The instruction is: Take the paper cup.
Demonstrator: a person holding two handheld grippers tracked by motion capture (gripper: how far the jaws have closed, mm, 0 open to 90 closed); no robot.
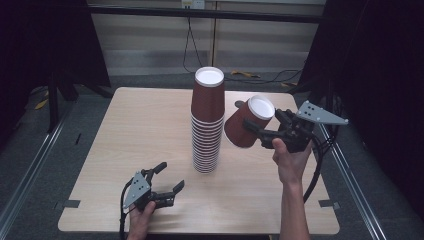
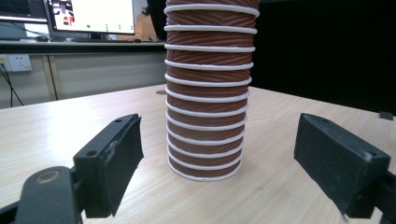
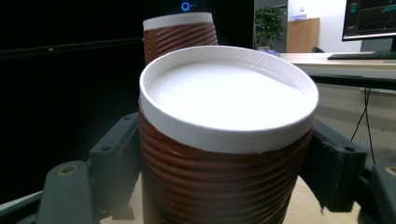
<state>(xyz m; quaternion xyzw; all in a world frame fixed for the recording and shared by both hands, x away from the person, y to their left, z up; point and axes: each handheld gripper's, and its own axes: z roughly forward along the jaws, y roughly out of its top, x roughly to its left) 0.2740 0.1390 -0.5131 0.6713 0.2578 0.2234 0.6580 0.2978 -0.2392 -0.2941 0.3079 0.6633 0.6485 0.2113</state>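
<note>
While left claw (image 1: 170, 178) gapes, right claw (image 1: 265, 126) grips cup (image 1: 248, 122).

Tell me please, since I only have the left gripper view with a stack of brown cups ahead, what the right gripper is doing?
Observer: The right gripper is shut on a single brown cup, held up off the table to the right of the stack.
Operator: Thank you. Is that cup upright?
Observer: No, it is tilted in the high view, its white end up and away from the stack.
Operator: Is it touching the stack?
Observer: There seems to be a small gap, though the cup hangs close beside the stack's upper half.
Operator: And my own gripper?
Observer: The left gripper is open, low near the table's front edge.
</note>
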